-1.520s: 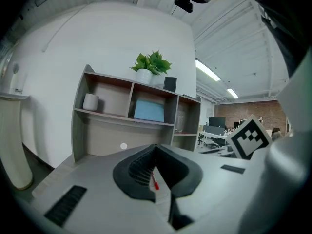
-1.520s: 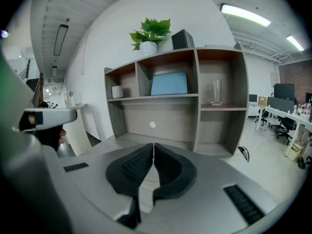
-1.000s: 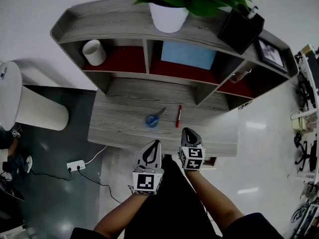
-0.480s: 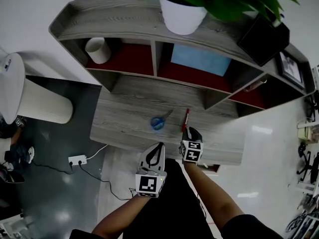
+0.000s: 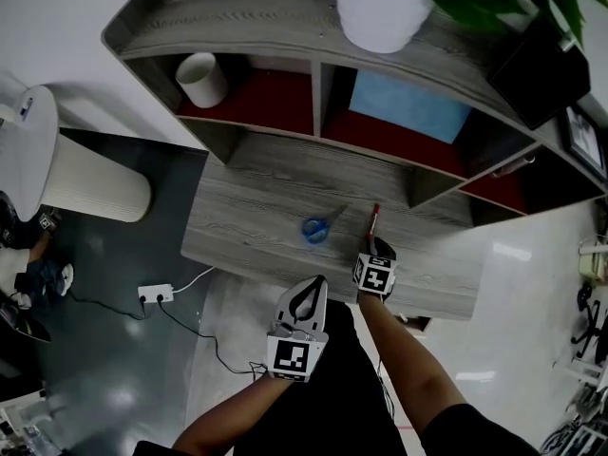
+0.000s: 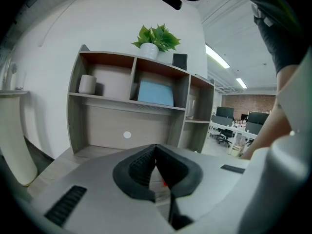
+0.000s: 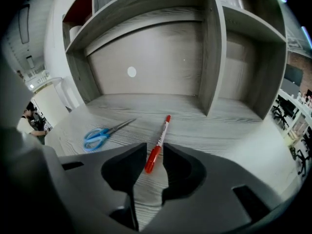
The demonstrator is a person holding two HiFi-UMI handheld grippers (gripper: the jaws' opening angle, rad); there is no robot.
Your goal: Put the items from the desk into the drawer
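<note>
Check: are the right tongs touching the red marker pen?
Cannot tell. Right gripper view: right tongs, jaws just opening, straddle the red marker pen; side gap unclear.

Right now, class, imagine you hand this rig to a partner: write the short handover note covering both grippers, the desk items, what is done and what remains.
Right gripper: jaws open, having just been opening. It is low over the desk with the near end of the red pen between the jaws, not pinched.
Left gripper: jaws shut, empty, held short of the desk's front edge.
Things: the pen and the blue scissors lie on the desk, apart from each other.
Done: nothing stowed; no open drawer shows.
Left: grip the pen, open the drawer, put in the pen, then the scissors.
</note>
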